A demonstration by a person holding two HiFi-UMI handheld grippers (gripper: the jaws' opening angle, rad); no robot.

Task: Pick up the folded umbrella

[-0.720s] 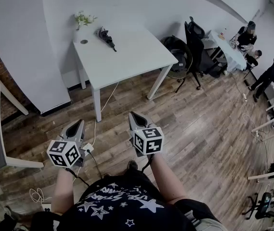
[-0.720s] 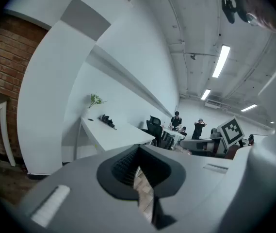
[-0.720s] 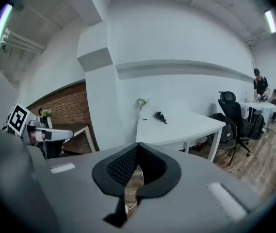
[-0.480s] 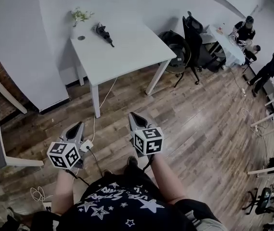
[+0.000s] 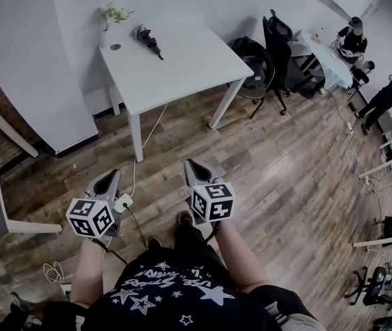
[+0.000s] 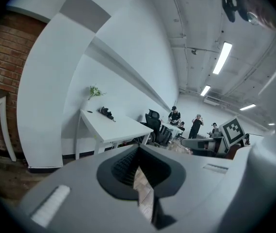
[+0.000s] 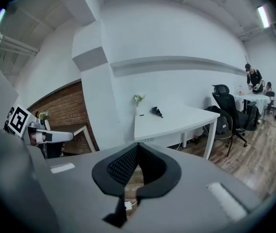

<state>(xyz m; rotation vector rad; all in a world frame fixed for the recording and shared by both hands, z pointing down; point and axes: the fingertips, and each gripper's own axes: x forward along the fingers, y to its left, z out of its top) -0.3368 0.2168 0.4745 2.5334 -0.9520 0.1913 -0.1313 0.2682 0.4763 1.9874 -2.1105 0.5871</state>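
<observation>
A black folded umbrella (image 5: 147, 41) lies near the back left corner of a white table (image 5: 182, 71), well ahead of me. It also shows small in the left gripper view as the umbrella (image 6: 106, 113) and in the right gripper view as the umbrella (image 7: 156, 112). My left gripper (image 5: 111, 177) is shut and holds nothing, low over the wooden floor. My right gripper (image 5: 190, 165) is beside it, also shut and empty. Both are far short of the table.
A small vase with a plant (image 5: 113, 16) and a dark round disc (image 5: 115, 46) sit by the umbrella. Black office chairs (image 5: 268, 61) stand right of the table. People (image 5: 353, 43) are at a far desk. A cable and power plug (image 5: 123, 202) lie on the floor.
The view has shifted slightly toward the table; the table sits a bit higher and left in the head view. Both grippers keep the same pose and stay shut.
</observation>
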